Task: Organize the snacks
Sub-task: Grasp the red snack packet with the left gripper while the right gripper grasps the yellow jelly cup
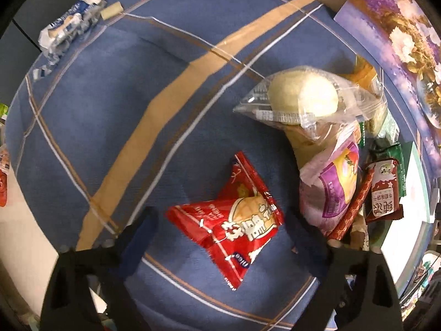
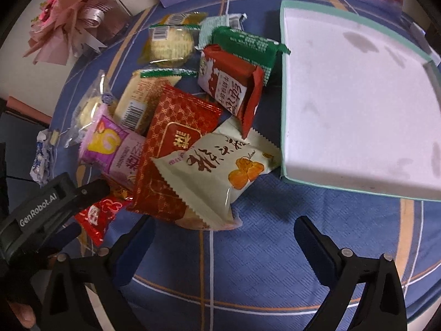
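Left gripper (image 1: pixel 223 229) jaws spread wide around a red snack packet (image 1: pixel 231 229) at lower centre, untouched, right gripper (image 2: pixel 224 237) jaws wide over bare blue worktop (image 2: pixel 261 248), cream packet (image 2: pixel 215 171) just above, white box (image 2: pixel 358 96) seen upper right.

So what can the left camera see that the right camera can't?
Only the left wrist view shows the blue-and-white wrapper's full length and the bright red packet lying between the open left gripper. Only the right wrist view shows the white box, the pink flowers and the cream packet. Both show the blue checked cloth, the purple packet and the red-and-white packet.
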`<act>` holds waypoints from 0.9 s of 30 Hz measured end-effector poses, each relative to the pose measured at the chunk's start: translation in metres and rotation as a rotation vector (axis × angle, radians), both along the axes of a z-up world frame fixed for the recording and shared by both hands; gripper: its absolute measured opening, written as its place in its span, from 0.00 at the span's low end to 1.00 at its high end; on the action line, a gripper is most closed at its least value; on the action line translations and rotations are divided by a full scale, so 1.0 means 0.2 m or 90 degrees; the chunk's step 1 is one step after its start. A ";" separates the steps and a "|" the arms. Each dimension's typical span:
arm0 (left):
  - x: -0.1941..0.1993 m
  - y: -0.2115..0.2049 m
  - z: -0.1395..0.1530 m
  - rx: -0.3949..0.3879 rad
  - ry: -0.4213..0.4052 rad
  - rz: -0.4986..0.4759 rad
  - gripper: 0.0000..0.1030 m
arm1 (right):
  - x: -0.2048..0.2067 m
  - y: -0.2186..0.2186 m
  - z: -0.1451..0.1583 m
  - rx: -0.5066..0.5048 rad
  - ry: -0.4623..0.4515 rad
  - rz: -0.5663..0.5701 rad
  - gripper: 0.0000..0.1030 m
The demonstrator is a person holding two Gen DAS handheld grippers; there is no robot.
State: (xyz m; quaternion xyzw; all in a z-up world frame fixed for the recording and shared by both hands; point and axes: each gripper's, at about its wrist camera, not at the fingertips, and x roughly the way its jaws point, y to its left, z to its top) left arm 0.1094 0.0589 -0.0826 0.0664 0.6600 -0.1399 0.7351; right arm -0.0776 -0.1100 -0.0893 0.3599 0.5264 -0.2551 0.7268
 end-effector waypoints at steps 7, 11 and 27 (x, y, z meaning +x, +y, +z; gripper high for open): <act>0.00 -0.01 -0.10 -0.002 0.026 -0.002 0.75 | 0.01 -0.02 -0.08 0.003 0.013 -0.004 0.88; 0.01 -0.01 -0.13 0.005 0.016 -0.007 0.74 | 0.01 -0.04 -0.09 -0.012 0.021 -0.006 0.81; -0.05 -0.06 -0.11 0.006 0.017 -0.015 0.58 | 0.06 0.04 -0.04 -0.040 0.051 0.030 0.46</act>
